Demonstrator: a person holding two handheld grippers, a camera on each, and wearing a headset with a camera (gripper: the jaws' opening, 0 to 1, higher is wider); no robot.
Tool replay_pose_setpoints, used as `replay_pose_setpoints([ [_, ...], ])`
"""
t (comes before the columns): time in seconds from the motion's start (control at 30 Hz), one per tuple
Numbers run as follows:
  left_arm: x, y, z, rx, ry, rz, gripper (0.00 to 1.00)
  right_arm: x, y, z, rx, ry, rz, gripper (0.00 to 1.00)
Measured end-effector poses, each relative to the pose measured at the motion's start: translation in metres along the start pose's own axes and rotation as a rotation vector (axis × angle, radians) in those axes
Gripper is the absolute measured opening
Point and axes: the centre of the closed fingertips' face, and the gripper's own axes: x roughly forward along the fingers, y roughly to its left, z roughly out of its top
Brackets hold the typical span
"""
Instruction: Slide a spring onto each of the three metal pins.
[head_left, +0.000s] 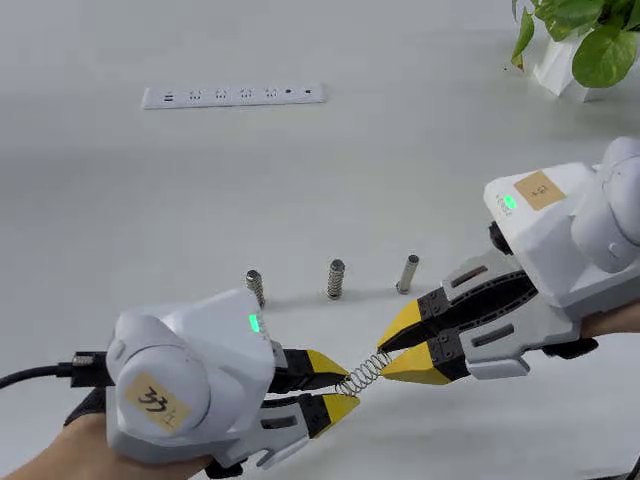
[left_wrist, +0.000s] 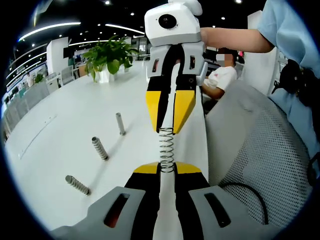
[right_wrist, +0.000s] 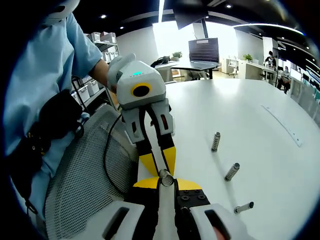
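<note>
I hold the spring (head_left: 362, 373) in the air over the near side of the table (head_left: 420, 170), just in front of the row of pins (head_left: 336, 279). The left gripper (head_left: 343, 385) is pinched onto its near-left end and the right gripper (head_left: 390, 358) onto its far-right end. The coil bridges the gap between the yellow tips.

The left and middle pins already wear coils. The right pin (head_left: 408, 273) looks smooth and bare and leans a little, so I judge this spring is meant for it.

I expect the spring to be very light, thin wire that gives along its length and bends easily sideways. Its round turns will be slippery under flat pads. If I squeeze hard it may squash or shoot out; if I squeeze too softly it may swivel. The best hold is across the last few turns at one end, with the other end left open for the pin. One gripper will have to let go before I thread it.

There is plenty of room around the pins. The power strip (head_left: 235, 96) lies far left and the plant (head_left: 590, 40) stands in the far right corner, both well apart from the work. The middle pin stands just left of the bare one, so coming in from above and from the right seems safest. In the left gripper view the table's near edge runs close by the tools, with a mesh chair (left_wrist: 260, 150) beyond it. A dropped spring could roll off there.
</note>
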Motion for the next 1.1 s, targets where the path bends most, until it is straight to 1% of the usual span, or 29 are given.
replay_pose_setpoints([
  [0.3, 0.0038, 0.0001, -0.0011, -0.002, 0.005, -0.003, 0.06, 0.0009, 0.0024, 0.0047, -0.033, 0.015, -0.003, 0.07],
  [0.63, 0.0043, -0.0008, -0.0002, -0.002, -0.001, -0.001, 0.06, -0.0014, 0.0012, 0.0024, -0.042, 0.032, -0.010, 0.08],
  [0.67, 0.0045, -0.0011, -0.0001, -0.001, -0.002, -0.002, 0.06, -0.0016, 0.0003, 0.0024, -0.043, 0.036, -0.016, 0.11],
  [0.73, 0.0046, -0.0021, 0.0004, 0.000, -0.004, -0.003, 0.06, -0.0021, -0.0031, 0.0026, -0.047, 0.045, -0.035, 0.26],
  [0.77, 0.0047, -0.0025, 0.0003, -0.001, -0.003, -0.003, 0.06, -0.0027, -0.0041, 0.0018, -0.055, 0.055, -0.039, 0.30],
  [0.8, 0.0047, -0.0028, 0.0006, 0.000, -0.004, -0.003, 0.06, -0.0032, -0.0043, 0.0009, -0.062, 0.066, -0.037, 0.32],
  [0.93, 0.0052, -0.0024, 0.0027, -0.003, -0.013, 0.001, 0.06, -0.0031, -0.0044, -0.0017, -0.094, 0.101, -0.027, 0.29],
  [1.1, 0.0067, -0.0026, 0.0077, -0.005, -0.028, 0.005, 0.06, -0.0005, -0.0011, -0.0037, -0.131, 0.143, 0.005, 0.25],
])
